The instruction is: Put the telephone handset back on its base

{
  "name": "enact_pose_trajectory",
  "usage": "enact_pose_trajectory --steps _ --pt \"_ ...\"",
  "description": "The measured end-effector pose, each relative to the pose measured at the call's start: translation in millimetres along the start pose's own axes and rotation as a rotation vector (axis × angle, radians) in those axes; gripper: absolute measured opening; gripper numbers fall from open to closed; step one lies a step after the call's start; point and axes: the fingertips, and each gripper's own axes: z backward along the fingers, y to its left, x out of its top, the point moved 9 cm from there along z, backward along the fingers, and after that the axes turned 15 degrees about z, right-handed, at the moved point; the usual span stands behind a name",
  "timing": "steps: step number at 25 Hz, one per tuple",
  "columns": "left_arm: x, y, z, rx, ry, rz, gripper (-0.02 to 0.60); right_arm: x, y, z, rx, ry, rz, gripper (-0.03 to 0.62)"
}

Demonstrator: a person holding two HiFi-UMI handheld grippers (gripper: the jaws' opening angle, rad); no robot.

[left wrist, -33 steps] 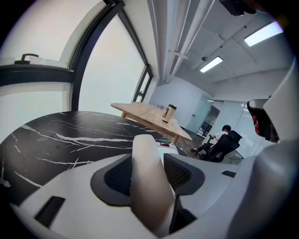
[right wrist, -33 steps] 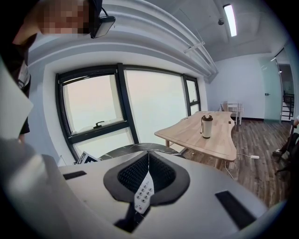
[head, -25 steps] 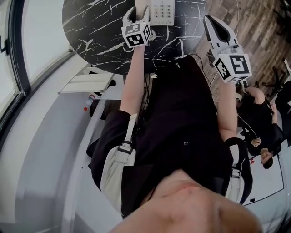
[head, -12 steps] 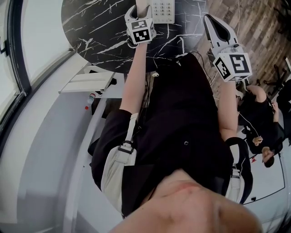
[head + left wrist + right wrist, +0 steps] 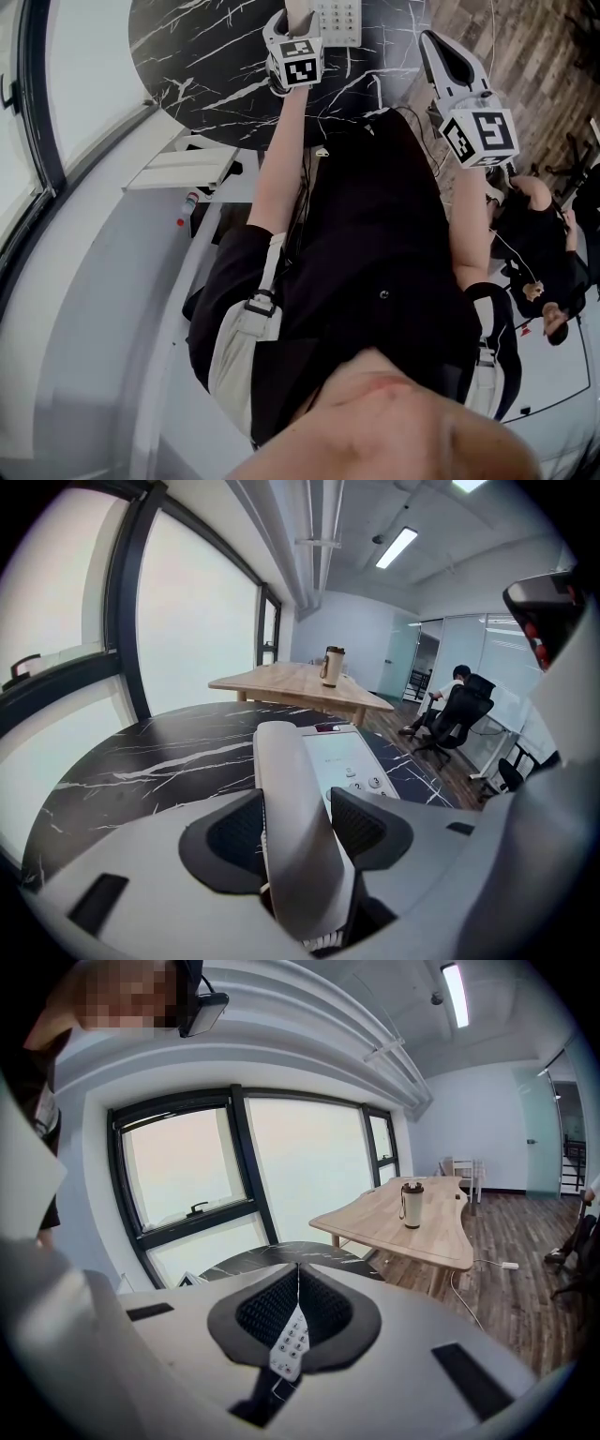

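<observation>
The white telephone handset (image 5: 286, 808) lies lengthwise between the jaws of my left gripper (image 5: 298, 819) and reaches onto the left side of the white telephone base (image 5: 347, 766). The jaws are opening: the right pad (image 5: 361, 825) stands apart from the handset, the left pad (image 5: 239, 832) close beside it. In the head view the left gripper (image 5: 294, 21) is at the base (image 5: 337, 19) on the black marble table (image 5: 206, 66). My right gripper (image 5: 437, 45) hovers over the table's right edge, its pads (image 5: 272, 1309) pressed together with nothing held.
Past the round table stands a wooden table (image 5: 300, 682) with a tumbler (image 5: 331, 666). A person sits on an office chair (image 5: 455, 710) at the right. Large windows (image 5: 197, 621) run along the left. Wood flooring (image 5: 525, 56) lies to the right of the table.
My left gripper has moved forward over the table towards the phone base with the handset between its jaws. The right gripper has stayed in place.
</observation>
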Motion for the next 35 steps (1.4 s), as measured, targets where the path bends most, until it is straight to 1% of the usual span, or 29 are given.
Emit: enact_pose_trajectory --steps 2,5,8,9,12,20,27,33,35 --pt "-0.1 0.2 -0.6 -0.006 -0.006 0.005 0.242 -0.1 -0.3 0.3 0.0 0.001 0.001 0.031" --pt "-1.1 -0.1 -2.3 -0.042 -0.014 0.047 0.256 -0.9 -0.2 1.1 -0.001 0.002 -0.001 0.031" --pt "-2.9 0.8 -3.3 -0.054 -0.008 0.083 0.259 -2.9 0.3 2.2 -0.001 0.002 -0.01 0.031" --pt "-3.4 1.2 -3.2 -0.052 -0.003 0.084 0.259 -3.6 0.4 2.8 -0.001 0.002 -0.013 0.031" --pt "-5.3 0.5 -3.4 -0.04 0.008 0.053 0.261 -5.8 -0.1 4.9 -0.005 0.0 -0.019 0.031" --pt "-3.3 3.7 12.8 -0.023 -0.021 0.03 0.264 -6.0 5.4 13.2 -0.007 -0.023 -0.015 0.031" --pt "6.2 3.8 45.5 -0.007 -0.089 0.026 0.261 -6.6 9.4 17.7 0.028 -0.061 -0.012 0.031" --pt "6.7 -10.6 90.2 -0.008 -0.16 0.036 0.256 -4.3 19.1 37.3 0.06 -0.099 0.01 0.031" --pt "3.2 -16.7 106.3 -0.006 -0.184 0.038 0.245 -4.1 23.3 46.7 0.073 -0.112 0.019 0.031"
